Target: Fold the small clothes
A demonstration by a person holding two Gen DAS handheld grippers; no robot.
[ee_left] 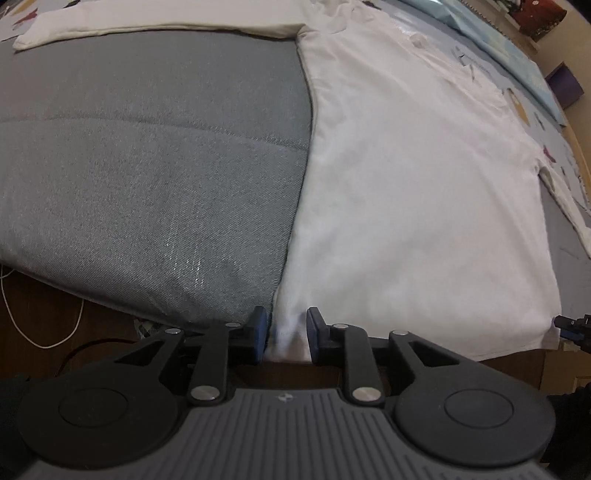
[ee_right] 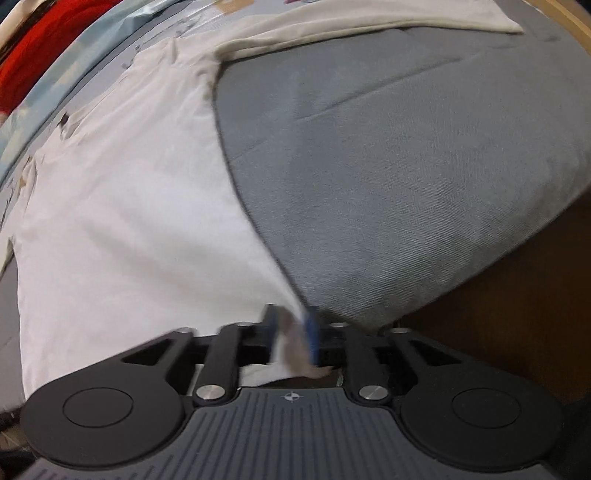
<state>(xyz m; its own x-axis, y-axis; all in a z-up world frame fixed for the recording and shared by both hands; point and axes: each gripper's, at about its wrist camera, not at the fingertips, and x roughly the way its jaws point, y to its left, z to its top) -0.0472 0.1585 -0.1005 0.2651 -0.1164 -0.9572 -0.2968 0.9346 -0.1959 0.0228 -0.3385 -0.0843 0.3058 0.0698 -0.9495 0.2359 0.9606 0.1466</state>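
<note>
- A white shirt (ee_left: 406, 184) is lying spread flat on a grey bed cover (ee_left: 147, 166), its hem hanging at the near edge of the bed; that layout is leaving both bottom corners free to be picked up for a fold.
- The left gripper (ee_left: 286, 334) is sitting at the shirt's left bottom corner. Its jaws are standing apart with the corner cloth between them; the pads do not look pressed on it.
- The right gripper (ee_right: 291, 338) is sitting at the other bottom corner. A bunch of hem is lying between its jaws, which are also standing apart, though blur is making contact hard to judge.
- Judging by this, both corners are being taken or let go together, so the hem stays straight.
- One sleeve (ee_left: 155, 22) is stretching sideways across the far part of the cover.
- No box, basket or other container is showing.
</note>
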